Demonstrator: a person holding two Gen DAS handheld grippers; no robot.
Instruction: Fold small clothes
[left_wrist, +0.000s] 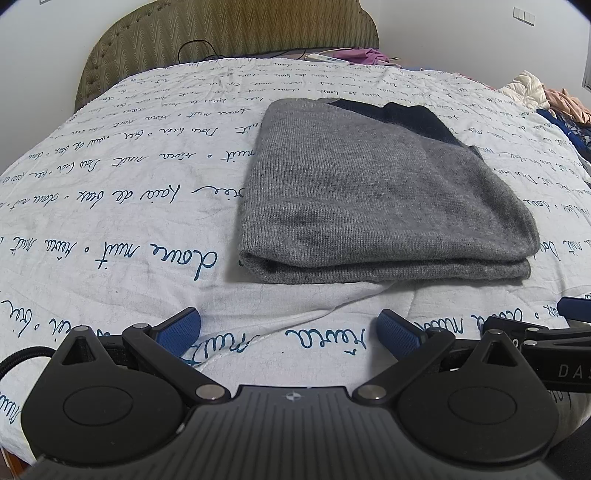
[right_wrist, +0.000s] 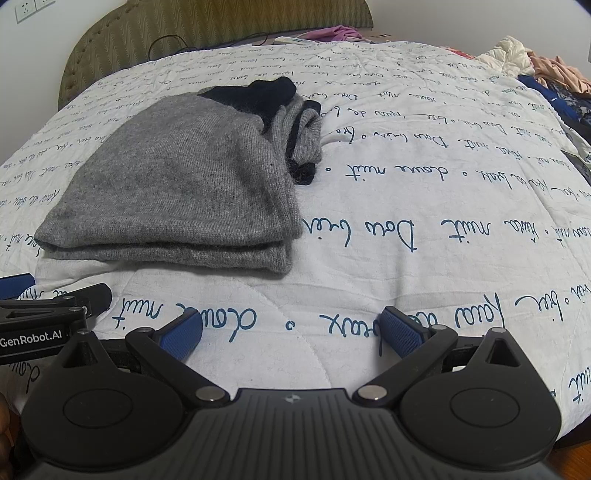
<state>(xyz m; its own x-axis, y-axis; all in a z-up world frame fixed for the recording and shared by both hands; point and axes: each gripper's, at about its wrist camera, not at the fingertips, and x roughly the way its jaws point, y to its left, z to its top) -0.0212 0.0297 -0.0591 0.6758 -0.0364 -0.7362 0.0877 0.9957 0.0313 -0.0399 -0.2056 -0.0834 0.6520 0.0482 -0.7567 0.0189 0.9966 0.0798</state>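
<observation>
The left gripper (left_wrist: 288, 332) stands wide, its two blue-padded fingers (left_wrist: 177, 330) spread far apart with nothing between them but bare quilt; the right gripper (right_wrist: 291, 332) is spread just as wide and is equally empty. Both hover low over the near edge of the bed, side by side, each one showing at the margin of the other's view (the right one at the right edge of the left wrist view, the left one, with a "GenRobot.AI" label, at the left edge of the right wrist view). Under them lies a white quilt (left_wrist: 110, 206) printed all over with blue handwritten script. Just beyond the fingers, apart from both grippers, the grey knitted sweater (left_wrist: 373, 192) rests folded into a thick rectangular stack, its doubled fold facing the cameras. Dark navy parts show at its far end, and from the right wrist view a bunched grey and navy portion (right_wrist: 299, 125) pokes out at the far right corner. Farther off stand the padded olive headboard (left_wrist: 221, 33), a white remote (left_wrist: 325, 58) beside pink-purple cloth, and a heap of clothes (right_wrist: 535, 66) at the bed's right side.
</observation>
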